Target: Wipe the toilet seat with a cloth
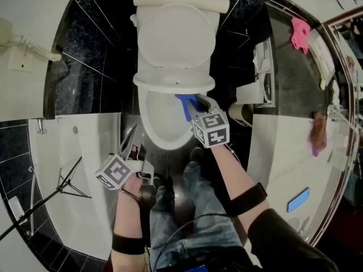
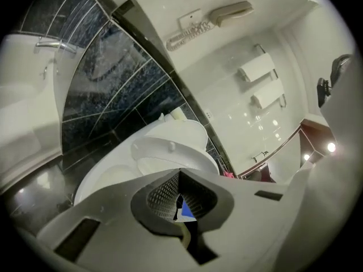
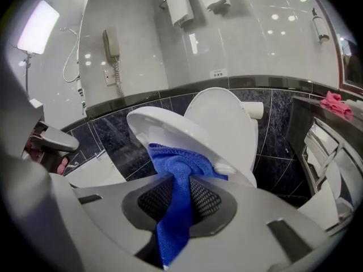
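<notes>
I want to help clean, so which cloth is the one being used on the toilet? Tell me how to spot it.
Find the white toilet against the dark tiled wall, then its lifted seat. At the seat's front rim the right gripper pinches a blue cloth. It is the only blue one; the cloth on the counter to the right is pink.

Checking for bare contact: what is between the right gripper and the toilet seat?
Only the blue cloth, pinched in the right gripper and bunched at the toilet seat rim; the right gripper view shows it best.
</notes>
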`<state>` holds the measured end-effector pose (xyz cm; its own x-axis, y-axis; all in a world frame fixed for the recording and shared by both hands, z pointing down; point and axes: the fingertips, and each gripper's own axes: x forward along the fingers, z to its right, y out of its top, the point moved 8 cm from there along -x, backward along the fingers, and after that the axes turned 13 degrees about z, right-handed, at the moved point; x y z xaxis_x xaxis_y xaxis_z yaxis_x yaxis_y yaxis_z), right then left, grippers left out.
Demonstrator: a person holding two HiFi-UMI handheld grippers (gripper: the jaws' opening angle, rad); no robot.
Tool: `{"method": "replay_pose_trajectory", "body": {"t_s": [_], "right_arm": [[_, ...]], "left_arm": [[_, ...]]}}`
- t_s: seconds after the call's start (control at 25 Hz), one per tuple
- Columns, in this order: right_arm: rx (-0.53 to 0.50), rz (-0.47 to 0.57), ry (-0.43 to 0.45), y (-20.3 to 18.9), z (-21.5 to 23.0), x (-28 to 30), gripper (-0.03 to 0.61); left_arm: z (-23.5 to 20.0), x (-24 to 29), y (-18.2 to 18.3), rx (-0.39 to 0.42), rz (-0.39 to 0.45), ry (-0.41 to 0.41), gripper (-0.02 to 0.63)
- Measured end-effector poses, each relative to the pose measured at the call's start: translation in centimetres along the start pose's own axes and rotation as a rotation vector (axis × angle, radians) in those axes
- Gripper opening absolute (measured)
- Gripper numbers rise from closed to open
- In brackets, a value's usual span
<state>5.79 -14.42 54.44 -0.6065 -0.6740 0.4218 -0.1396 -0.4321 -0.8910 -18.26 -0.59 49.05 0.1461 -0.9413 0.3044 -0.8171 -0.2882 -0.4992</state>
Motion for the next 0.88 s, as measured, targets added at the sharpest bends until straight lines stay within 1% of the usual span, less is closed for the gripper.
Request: {"method": "replay_pose_trajectory", "body": {"t_s": [0.12, 0.24, 0.28, 0.4, 0.64, 0.88], "right_arm": [[-0.020, 0.031, -0.019, 2.1, 1.6, 1.6, 0.097], [-0.042, 0.051, -0.033, 4.2, 3.1, 3.2, 0.098], [-0.052, 0.055, -0.037, 4.9, 3.7, 3.8, 0.098], [-0.075, 0.067, -0.043, 6.6, 5.4, 5.6, 0.101], [-0.116, 0.080, -0.053, 9.3, 8.5, 9.0, 0.103], [-0.153, 0.063, -0.070, 10.5, 11.3, 11.5, 0.104]], "left_arm": [[0.7, 0.4, 1.1, 0.057, 0.030, 0.011, 0.000], [1.4, 0.7, 1.8, 0.111, 0.046, 0.050, 0.000], [1.6, 0.9, 1.9, 0.122, 0.054, 0.052, 0.000], [2.1, 1.6, 2.2, 0.139, 0.077, 0.044, 0.000], [3.1, 2.4, 2.6, 0.136, 0.130, 0.076, 0.000], [3.4, 1.9, 3.2, 0.143, 0.170, 0.094, 0.000]]}}
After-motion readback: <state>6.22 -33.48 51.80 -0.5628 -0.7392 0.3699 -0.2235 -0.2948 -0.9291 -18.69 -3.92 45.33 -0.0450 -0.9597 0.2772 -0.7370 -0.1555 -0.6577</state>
